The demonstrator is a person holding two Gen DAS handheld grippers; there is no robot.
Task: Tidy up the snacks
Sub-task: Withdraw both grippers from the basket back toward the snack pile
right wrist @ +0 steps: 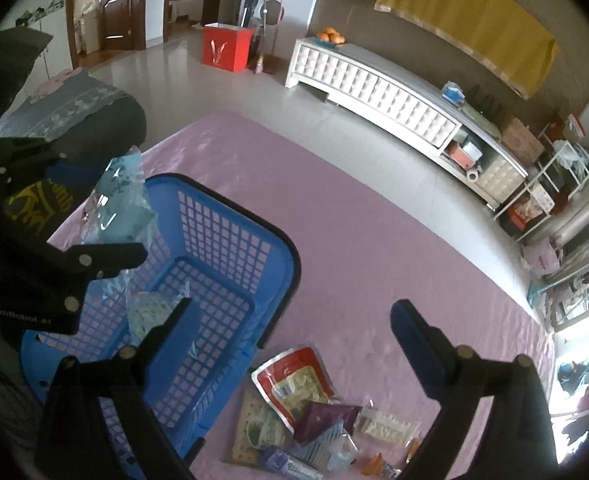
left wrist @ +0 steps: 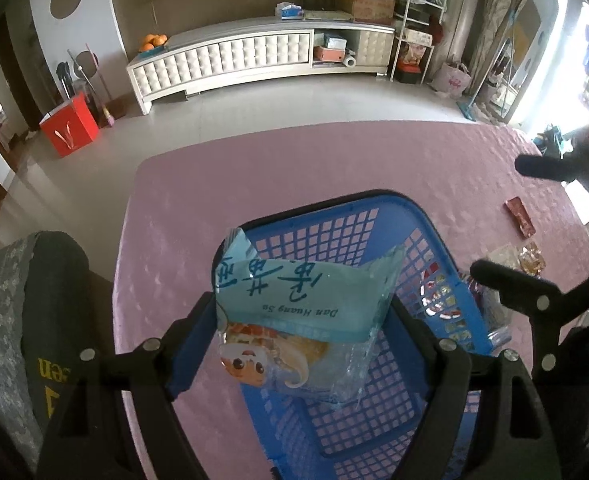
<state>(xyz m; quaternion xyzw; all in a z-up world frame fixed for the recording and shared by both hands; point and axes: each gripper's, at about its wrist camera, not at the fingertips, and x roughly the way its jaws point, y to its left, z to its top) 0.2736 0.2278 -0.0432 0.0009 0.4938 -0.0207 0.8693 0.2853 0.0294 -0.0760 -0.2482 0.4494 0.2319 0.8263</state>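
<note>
A pink-clothed table (right wrist: 374, 248) carries a blue lattice plastic basket (right wrist: 230, 240). The left gripper (left wrist: 306, 332) holds its jaws wide around a pale blue pastry packet (left wrist: 298, 300) over the basket, apparently releasing it. The right gripper (right wrist: 290, 324) is wide, empty; next, the loose packets (right wrist: 294, 404).

Basket (right wrist: 230, 240): blue plastic, lattice walls and floor, dark rim; upright on the pink-covered counter (right wrist: 374, 240), near its left edge.
Blue pastry packet (left wrist: 306, 304): pale blue wrapper over a clear end, cartoon face printed, round pastry showing through; over the basket's near-left part, tilted; whether it is gripped, cannot tell.
Packet in basket (right wrist: 150, 312): clear wrapper, pale contents, lying on the basket floor.
Loose snacks (right wrist: 310, 412): heap just right of the basket, near edge; red pouch (right wrist: 294, 380) uppermost, purple sachet (right wrist: 326, 416) overlapping it, clear packets around.
</note>
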